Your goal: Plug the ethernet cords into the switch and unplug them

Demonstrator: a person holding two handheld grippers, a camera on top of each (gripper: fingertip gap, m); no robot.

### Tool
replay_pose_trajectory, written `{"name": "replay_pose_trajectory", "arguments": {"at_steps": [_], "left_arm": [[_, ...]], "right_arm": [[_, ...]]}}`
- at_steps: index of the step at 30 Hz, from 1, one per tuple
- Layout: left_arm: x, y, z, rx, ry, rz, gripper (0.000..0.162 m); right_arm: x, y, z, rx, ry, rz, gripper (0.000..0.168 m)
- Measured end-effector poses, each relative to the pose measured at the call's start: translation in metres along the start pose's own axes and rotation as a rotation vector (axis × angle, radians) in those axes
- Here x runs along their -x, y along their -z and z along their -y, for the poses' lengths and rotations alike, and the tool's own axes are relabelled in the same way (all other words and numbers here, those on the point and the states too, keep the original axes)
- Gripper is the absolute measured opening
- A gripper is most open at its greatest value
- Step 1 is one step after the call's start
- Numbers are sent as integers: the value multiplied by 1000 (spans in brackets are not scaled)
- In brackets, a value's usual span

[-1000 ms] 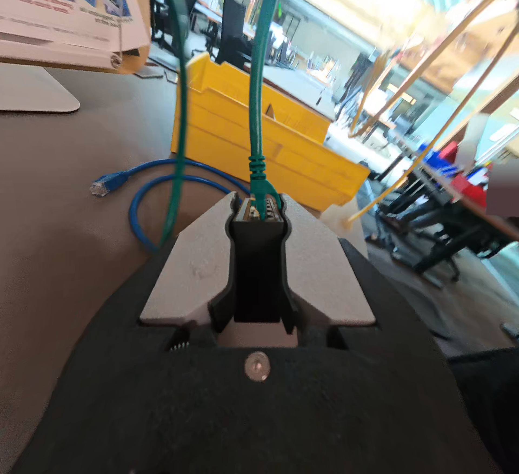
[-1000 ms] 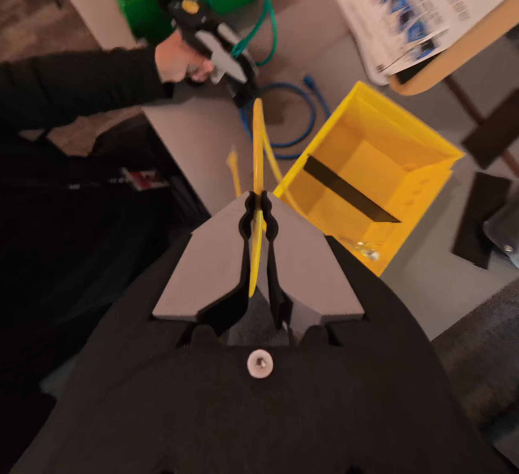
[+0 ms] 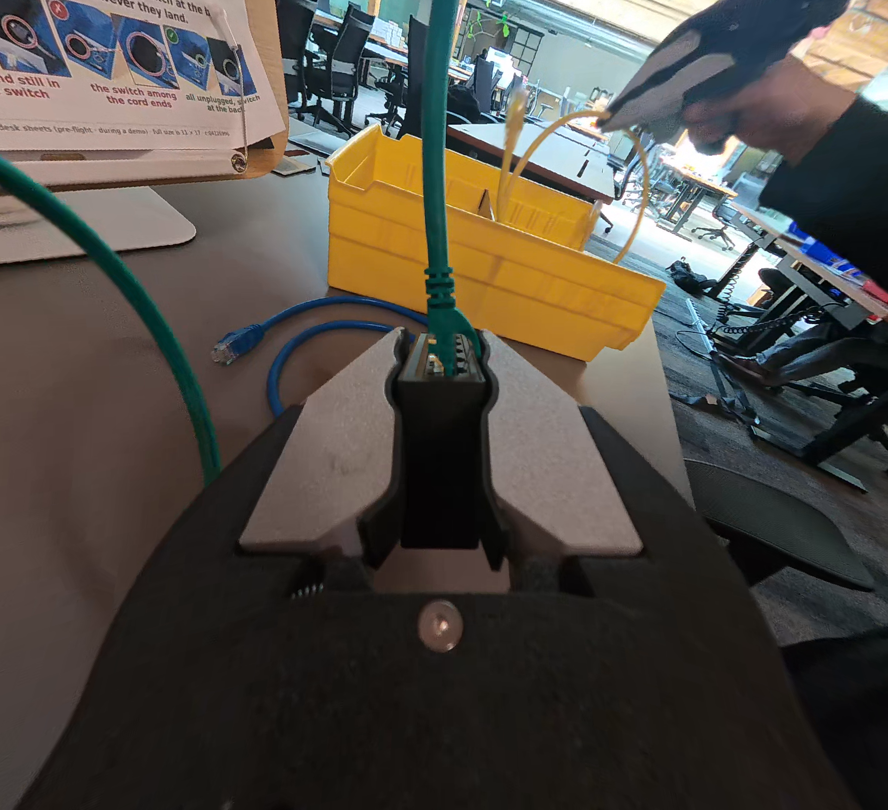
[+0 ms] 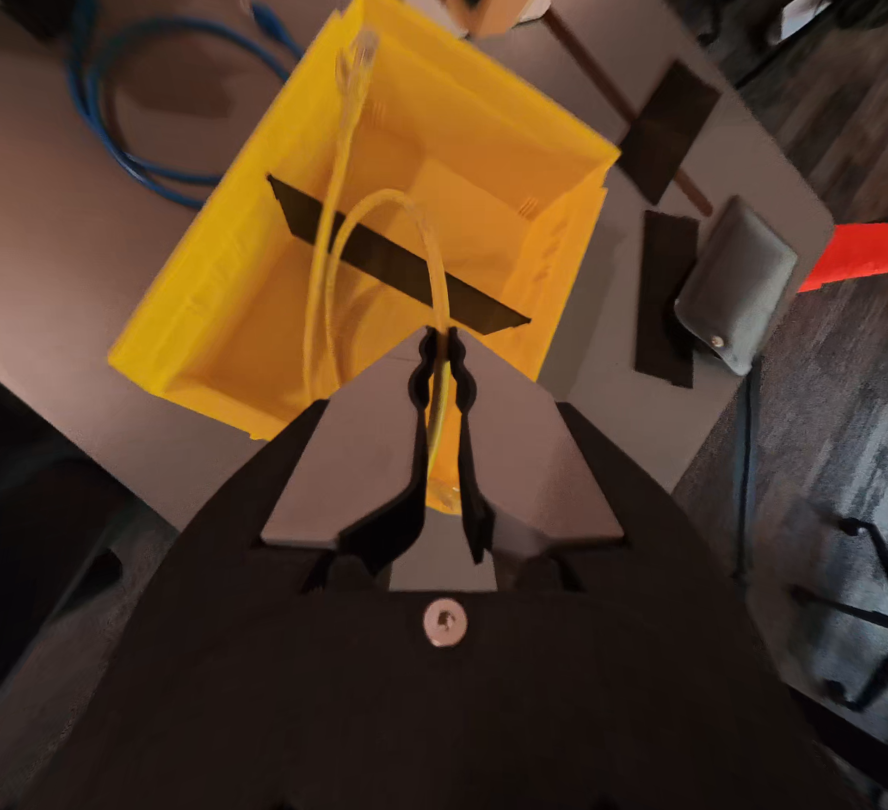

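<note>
Mid-plugging: left hand-held gripper [image 3: 441, 345] clamped on the black switch [image 3: 439, 441] over the worktop [image 3: 96, 402], green cord [image 3: 439, 162] seated; right hand-held gripper [image 4: 439, 335] pinching the yellow cord [image 4: 336, 220] above the yellow bin [image 4: 158, 330]; next, probably aligning its plug with a free port.

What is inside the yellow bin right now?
The yellow bin holds a black divider; the yellow cord, pinched by the right gripper, hangs over or into it. The near corner is hidden behind the gripper.

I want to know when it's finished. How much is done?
Done: the blue cord lies unplugged on the table. In hand: the right gripper holds the yellow cord over the yellow bin. Left: the green cord, plugged into the switch in the left gripper.
</note>
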State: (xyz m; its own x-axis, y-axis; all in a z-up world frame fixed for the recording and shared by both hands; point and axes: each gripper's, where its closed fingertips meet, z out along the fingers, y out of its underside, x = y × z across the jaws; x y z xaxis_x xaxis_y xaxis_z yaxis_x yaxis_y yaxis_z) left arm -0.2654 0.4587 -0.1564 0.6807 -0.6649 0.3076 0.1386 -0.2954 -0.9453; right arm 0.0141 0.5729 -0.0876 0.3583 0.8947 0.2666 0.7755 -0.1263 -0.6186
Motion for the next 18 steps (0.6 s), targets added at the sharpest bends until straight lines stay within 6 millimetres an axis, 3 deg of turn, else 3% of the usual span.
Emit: {"name": "replay_pose_trajectory", "arguments": {"at_steps": [4, 6, 9, 13, 18], "left_arm": [[0, -2, -3, 18, -12, 3, 25], [0, -3, -4, 26, -18, 5, 25], [1, -2, -5, 30, -22, 13, 25], [4, 0, -1, 10, -19, 25, 25], [14, 6, 5, 3, -92, 135, 25]], "right_arm": [[15, -59, -32, 209, 137, 14, 2], [7, -84, -47, 317, 196, -57, 3], [-4, -106, -70, 471, 203, -115, 6], [-18, -99, -84, 582, 188, -152, 16], [-22, -55, -53, 398, 102, -126, 44]]}}
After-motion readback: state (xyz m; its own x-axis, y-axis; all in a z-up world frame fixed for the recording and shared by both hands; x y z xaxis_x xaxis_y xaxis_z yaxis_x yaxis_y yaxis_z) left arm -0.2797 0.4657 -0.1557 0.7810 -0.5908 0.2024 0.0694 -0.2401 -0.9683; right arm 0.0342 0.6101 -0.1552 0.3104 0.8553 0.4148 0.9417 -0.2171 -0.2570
